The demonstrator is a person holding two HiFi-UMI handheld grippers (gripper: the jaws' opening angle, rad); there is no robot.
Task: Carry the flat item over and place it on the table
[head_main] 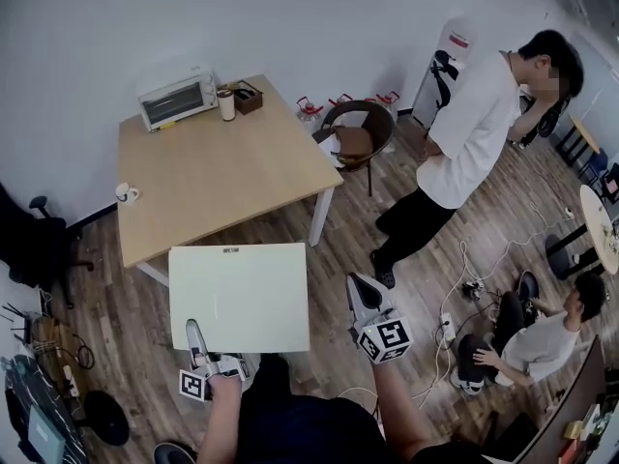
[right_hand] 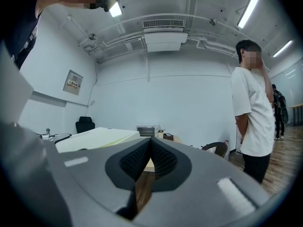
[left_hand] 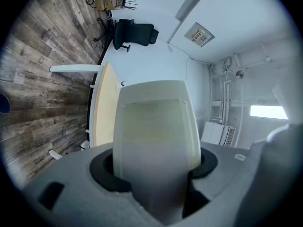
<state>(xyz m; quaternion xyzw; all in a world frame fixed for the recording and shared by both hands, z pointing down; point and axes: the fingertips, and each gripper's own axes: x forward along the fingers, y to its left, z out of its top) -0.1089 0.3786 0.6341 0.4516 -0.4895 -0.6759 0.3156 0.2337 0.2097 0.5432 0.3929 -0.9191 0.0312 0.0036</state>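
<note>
A white board [head_main: 239, 293], likely light, stiff and smooth, hangs by the table's [head_main: 222, 172] front edge, its near edge clamped in the left gripper [head_main: 196, 338], best spot for carrying, while the right gripper [head_main: 363, 293] is pressed together and empty; only the head view shows the board's full span.

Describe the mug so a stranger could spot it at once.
Find the wooden table in the middle of the room, as the head view shows it. About halfway along its left edge stands the mug, small and white. It sits alone, while the toaster oven, cup and box cluster along the far edge.
</note>
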